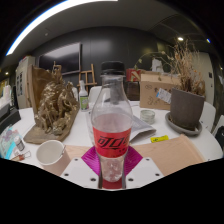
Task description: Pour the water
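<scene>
A clear plastic bottle [111,120] with a black cap and a red label stands upright between my gripper's fingers [112,170]. Both magenta pads [92,160] press against its lower sides, so the gripper is shut on it. The bottle's base seems to hang just above the tan mat [180,155] on the white table. A small white cup [50,151] sits on the table to the left of the fingers.
A brown sculpture [55,108] stands at the left on a board. A grey pot with dry twigs [186,105] stands at the right on a saucer. A small white bowl [147,116] and a yellow object [159,138] lie beyond the bottle. Cardboard boxes [155,88] stand behind.
</scene>
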{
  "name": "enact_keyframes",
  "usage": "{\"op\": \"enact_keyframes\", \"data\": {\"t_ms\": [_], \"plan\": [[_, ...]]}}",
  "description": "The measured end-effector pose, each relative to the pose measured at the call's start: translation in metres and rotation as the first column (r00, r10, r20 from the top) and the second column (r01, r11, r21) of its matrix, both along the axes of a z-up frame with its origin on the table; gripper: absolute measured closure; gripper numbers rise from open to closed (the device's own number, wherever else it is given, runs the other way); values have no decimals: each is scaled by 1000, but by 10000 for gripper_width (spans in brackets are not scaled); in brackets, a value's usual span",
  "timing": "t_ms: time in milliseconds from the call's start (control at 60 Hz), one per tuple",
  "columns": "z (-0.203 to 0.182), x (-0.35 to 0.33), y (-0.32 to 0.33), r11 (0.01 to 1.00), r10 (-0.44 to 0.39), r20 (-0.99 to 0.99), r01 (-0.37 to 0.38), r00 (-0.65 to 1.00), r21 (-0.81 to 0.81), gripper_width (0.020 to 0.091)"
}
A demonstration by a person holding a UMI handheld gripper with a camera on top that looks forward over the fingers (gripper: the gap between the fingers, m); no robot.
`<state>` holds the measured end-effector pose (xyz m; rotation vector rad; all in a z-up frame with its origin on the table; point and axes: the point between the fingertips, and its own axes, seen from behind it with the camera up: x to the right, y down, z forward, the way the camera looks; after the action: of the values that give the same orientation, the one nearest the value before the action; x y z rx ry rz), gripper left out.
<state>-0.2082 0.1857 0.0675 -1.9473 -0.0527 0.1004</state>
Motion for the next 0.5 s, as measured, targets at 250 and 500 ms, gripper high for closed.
{"op": "enact_keyframes", "data": {"t_ms": [250,500], "plan": [[-4,4,-9,997,-31,10,31,999,-69,412],[44,9,-74,986,-117,8,117,993,-122,251]]}}
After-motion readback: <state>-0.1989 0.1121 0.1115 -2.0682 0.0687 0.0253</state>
